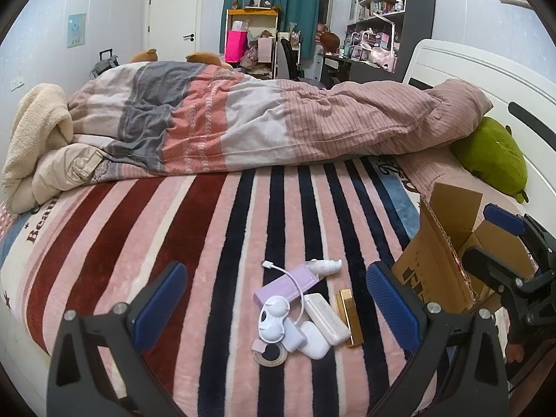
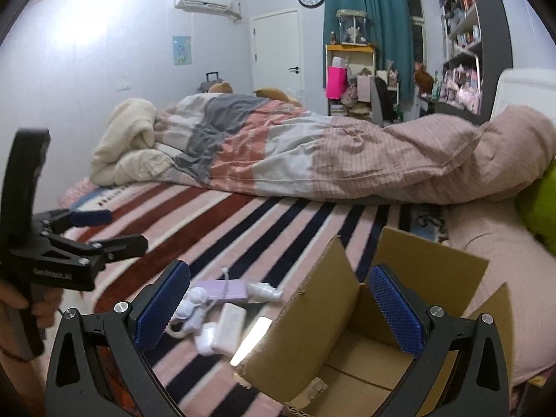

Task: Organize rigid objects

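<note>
Nothing is gripped yet, so this looks like the start: picking the first item. The left gripper (image 1: 276,307) has its fingers spread wide and empty, with the pile of small objects (image 1: 302,316) lying on the bed blanket (image 1: 215,229) between and just ahead of them. The right gripper (image 2: 279,307), fingers likewise apart and empty, hovers over the cardboard box (image 2: 351,354), whose floor looks bare. The next move probably calls for lowering onto one piece, perhaps the gold bar (image 1: 351,318) nearest the box. Beyond the fingers, open striped blanket runs to the rumpled duvet (image 1: 264,121).
</note>
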A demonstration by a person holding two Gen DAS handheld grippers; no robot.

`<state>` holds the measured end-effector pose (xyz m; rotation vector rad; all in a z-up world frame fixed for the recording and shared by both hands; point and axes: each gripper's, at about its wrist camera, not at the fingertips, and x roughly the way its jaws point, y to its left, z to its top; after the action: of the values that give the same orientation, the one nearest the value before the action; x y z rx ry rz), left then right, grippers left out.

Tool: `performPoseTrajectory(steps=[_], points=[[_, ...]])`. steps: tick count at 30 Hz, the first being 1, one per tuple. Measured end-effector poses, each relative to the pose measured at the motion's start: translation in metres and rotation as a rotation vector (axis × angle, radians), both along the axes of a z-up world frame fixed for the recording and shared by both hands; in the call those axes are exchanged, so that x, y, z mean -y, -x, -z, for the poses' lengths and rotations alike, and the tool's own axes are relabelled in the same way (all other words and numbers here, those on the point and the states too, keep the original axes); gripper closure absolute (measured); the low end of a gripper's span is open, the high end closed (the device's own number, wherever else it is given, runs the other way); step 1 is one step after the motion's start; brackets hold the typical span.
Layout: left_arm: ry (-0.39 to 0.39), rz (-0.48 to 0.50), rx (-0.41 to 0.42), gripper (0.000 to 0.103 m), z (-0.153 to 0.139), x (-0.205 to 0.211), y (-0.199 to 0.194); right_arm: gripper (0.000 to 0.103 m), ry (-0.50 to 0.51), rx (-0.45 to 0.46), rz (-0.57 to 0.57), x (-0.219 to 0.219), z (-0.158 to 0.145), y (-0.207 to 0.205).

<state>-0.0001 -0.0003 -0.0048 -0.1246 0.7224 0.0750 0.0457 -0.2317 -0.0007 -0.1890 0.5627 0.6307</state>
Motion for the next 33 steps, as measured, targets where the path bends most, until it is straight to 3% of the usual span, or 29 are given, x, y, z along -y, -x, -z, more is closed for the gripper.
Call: performPoseTrajectory(steps=[33], points=[[-0.007,-0.017,0.001,0.001,0.0018,0.0021,0.005,0.0,-0.016,-0.012,-0.035,-0.0032,0.0014,0.0039]])
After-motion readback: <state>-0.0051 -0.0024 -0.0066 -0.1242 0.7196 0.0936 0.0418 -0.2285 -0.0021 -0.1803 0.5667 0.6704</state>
